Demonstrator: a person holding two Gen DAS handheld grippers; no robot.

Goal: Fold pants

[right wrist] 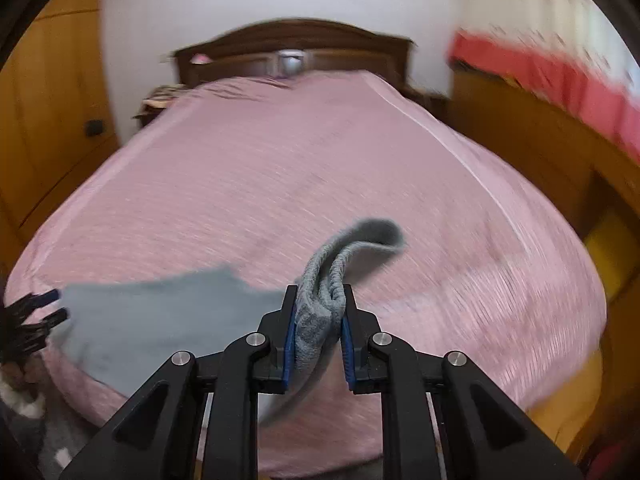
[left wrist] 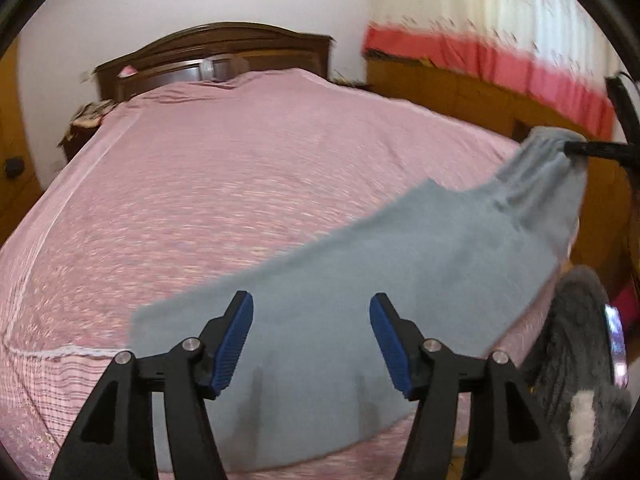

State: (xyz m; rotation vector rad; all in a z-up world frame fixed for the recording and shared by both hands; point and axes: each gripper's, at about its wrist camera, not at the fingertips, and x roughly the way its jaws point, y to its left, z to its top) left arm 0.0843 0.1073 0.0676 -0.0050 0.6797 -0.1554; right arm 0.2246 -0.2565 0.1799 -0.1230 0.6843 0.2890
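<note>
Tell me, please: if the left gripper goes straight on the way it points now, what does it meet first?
Most likely the grey pants. The left gripper is open, nothing between its pads, and the cloth fills the view just ahead of it, lying on the pink bed cover. How near the cloth is, I cannot tell.

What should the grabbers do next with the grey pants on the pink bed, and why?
Probably the left gripper should close on the near edge of the grey pants. Its jaws stand open with cloth under them but not pinched, while the right gripper alone clamps a bunched ribbed end, lifted off the pink bed. Two grips would likely let the pants spread flat for folding.
</note>
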